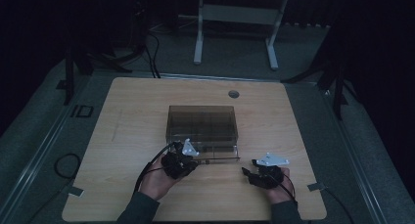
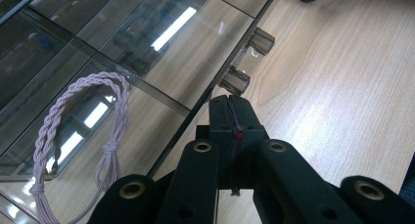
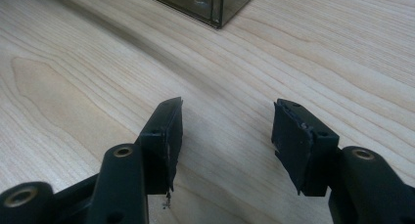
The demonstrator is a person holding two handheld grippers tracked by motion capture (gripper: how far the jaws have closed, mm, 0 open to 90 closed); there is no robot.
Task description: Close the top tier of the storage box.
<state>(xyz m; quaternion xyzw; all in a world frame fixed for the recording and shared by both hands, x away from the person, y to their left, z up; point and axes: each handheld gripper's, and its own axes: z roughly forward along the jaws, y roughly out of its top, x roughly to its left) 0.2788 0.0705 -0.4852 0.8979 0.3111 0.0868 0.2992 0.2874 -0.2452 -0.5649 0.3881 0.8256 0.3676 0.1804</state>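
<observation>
From above, I saw 1 smoky box (image 1: pixel 202 126) mid-surface (image 1: pixel 293 116), my left tool (image 1: pixel 188 155) at its near edge, right tool (image 1: pixel 250 173) off its near-right corner. Left tool view: jaws clenched empty beside the box's latch (image 2: pixel 244 62), 1 twisted cord (image 2: pixel 78 136) inside. Right tool view: jaws released. Next, I judged, hooking that latch.

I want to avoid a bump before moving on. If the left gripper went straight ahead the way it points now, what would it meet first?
Probably the clear latch on the front edge of the smoked organizer box; the shut left gripper sits just short of it, though depth is unclear.
</observation>
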